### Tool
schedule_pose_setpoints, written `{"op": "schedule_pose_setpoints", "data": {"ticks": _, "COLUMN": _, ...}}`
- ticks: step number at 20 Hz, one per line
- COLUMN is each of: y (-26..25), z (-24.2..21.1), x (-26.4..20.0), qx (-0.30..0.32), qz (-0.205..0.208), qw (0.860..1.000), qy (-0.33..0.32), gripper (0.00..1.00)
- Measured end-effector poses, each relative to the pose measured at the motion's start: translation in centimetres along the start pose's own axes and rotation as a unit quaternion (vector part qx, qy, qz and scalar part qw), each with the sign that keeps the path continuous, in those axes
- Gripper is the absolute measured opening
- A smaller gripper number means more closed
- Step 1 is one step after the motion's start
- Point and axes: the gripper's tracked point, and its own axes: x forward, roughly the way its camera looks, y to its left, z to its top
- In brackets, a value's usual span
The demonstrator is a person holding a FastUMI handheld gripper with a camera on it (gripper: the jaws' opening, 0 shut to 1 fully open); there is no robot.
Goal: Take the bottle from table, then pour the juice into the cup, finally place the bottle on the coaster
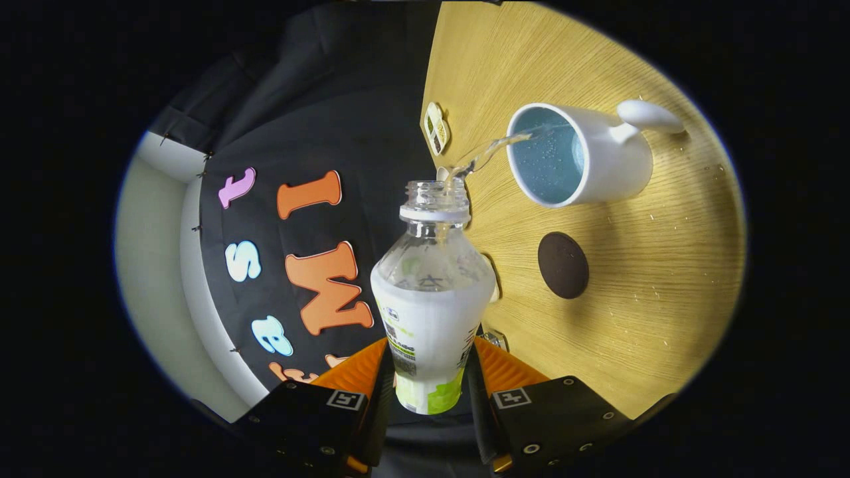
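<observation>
My gripper [430,372] is shut on a clear plastic bottle [431,292] with a white and green label, both fingers pressing its lower body. The bottle is uncapped and tipped over sideways relative to the wooden table [664,318]. A thin stream of pale juice [491,153] runs from its mouth into a white mug [584,156] with a blue inside, which stands beyond the fingers. Liquid with bubbles sits in the mug. A round dark brown coaster [563,265] lies on the table beside the mug, nearer to the fingers.
A small printed card or tag [436,128] lies on the table near its far edge, past the bottle's mouth. Small droplets dot the wood around the mug and coaster. The booth's black cloth wall stands behind the table edge.
</observation>
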Motion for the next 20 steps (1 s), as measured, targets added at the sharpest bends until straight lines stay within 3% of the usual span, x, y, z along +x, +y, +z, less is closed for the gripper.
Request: {"op": "schedule_pose_setpoints", "data": {"ticks": 20, "y": 0.91, "z": -0.69, "x": 0.70, "qx": 0.042, "qz": 0.010, "qw": 0.999, "qy": 0.010, "gripper": 0.55}}
